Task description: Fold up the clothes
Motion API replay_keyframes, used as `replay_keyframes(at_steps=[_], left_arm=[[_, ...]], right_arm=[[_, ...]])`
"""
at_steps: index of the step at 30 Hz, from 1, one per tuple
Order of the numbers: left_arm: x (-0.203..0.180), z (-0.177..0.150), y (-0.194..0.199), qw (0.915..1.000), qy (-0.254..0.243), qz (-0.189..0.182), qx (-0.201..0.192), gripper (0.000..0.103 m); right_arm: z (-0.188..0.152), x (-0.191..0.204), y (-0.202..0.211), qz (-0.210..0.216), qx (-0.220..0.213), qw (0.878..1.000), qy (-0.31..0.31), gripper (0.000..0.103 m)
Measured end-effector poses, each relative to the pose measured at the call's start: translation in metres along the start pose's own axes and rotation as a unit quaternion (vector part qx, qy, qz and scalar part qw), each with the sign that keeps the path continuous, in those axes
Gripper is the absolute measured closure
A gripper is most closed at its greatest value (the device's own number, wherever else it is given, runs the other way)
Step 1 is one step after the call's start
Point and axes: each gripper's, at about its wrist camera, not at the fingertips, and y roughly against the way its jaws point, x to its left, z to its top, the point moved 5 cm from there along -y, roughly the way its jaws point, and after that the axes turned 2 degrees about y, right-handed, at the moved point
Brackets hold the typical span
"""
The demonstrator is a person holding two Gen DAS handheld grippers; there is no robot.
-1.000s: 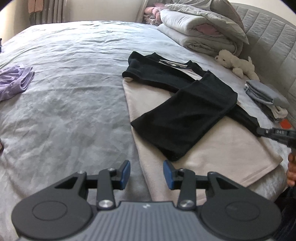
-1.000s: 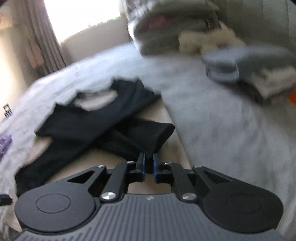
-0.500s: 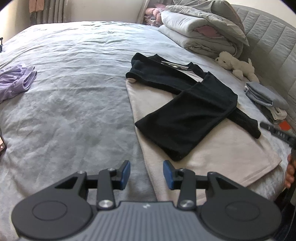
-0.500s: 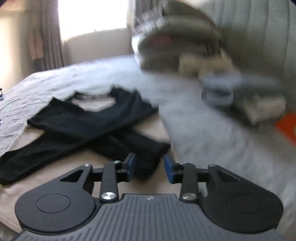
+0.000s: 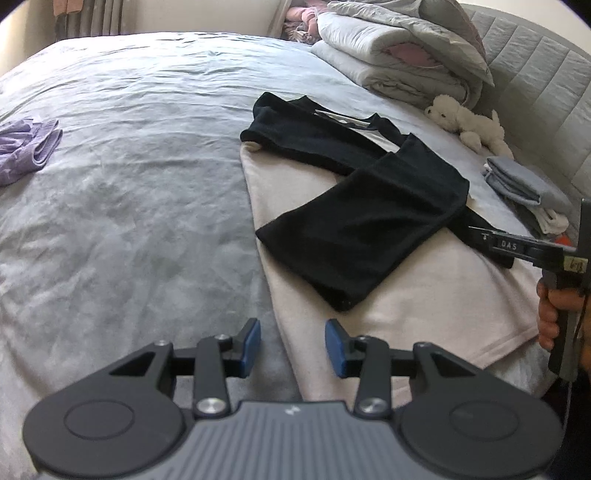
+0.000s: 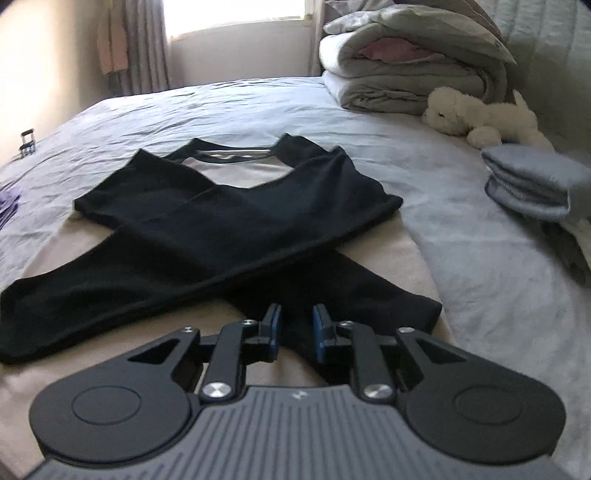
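Right hand-held gripper (image 6: 294, 324) sat low over the near end of the black shirt (image 6: 221, 229), at the sleeve end (image 6: 388, 306) that crossed toward it; its jaws had just been closing, with black fabric showing in the narrow gap, pads not visibly pressing on it. Left hand-held gripper (image 5: 292, 343) hovered apart from the shirt, jaws parted and holding nothing, above the line where the beige cloth (image 5: 424, 295) met the grey bedsheet (image 5: 129, 184). From the left view, the right tool (image 5: 524, 247) came in from the right edge, held by a hand (image 5: 550, 314), its tip at the sleeve end. Shirt lay on the beige cloth, collar (image 6: 232, 155) away from the grippers, both long sleeves folded in and crossed over the body in an X; one sleeve (image 6: 92, 295) ran to the near left in the right view. Fabric was plain black, flat, few wrinkles. Beige cloth was spread flat on the bed, near its edge. Bedsheet was grey and creased. Beside the shirt on the right: small stack of folded grey items (image 6: 535, 184). Behind that, a white plush toy (image 6: 480, 118) and a pile of folded duvets (image 6: 406, 66) against the padded headboard (image 5: 535, 66). Purple garment (image 5: 26, 147) lay well apart at the bed's left side. Bright window (image 6: 236, 14) with curtains (image 6: 144, 48) stood behind the bed.
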Motion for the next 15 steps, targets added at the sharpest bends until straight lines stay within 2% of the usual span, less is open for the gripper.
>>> replay_keyframes(at_steps=[5, 8, 11, 13, 15], left_arm=[[0.001, -0.003, -0.002, 0.9999, 0.008, -0.007, 0.005, 0.090], [0.000, -0.005, -0.001, 0.9999, 0.008, -0.011, 0.006, 0.092], [0.001, -0.006, -0.001, 0.9998, 0.010, -0.012, 0.009, 0.092], [0.002, -0.007, -0.001, 0.9998, 0.012, -0.014, 0.011, 0.092], [0.003, -0.007, -0.001, 0.9997, 0.014, -0.015, 0.015, 0.092]], right_arm=[[-0.007, 0.011, -0.008, -0.013, 0.009, 0.999, 0.041, 0.082], [-0.002, 0.013, 0.000, -0.026, -0.012, 0.999, 0.040, 0.084], [-0.009, 0.012, -0.009, -0.016, 0.006, 0.999, 0.034, 0.084], [-0.011, 0.014, -0.007, -0.017, 0.001, 0.999, 0.047, 0.083], [-0.011, 0.016, 0.000, -0.020, 0.002, 0.998, 0.054, 0.078]])
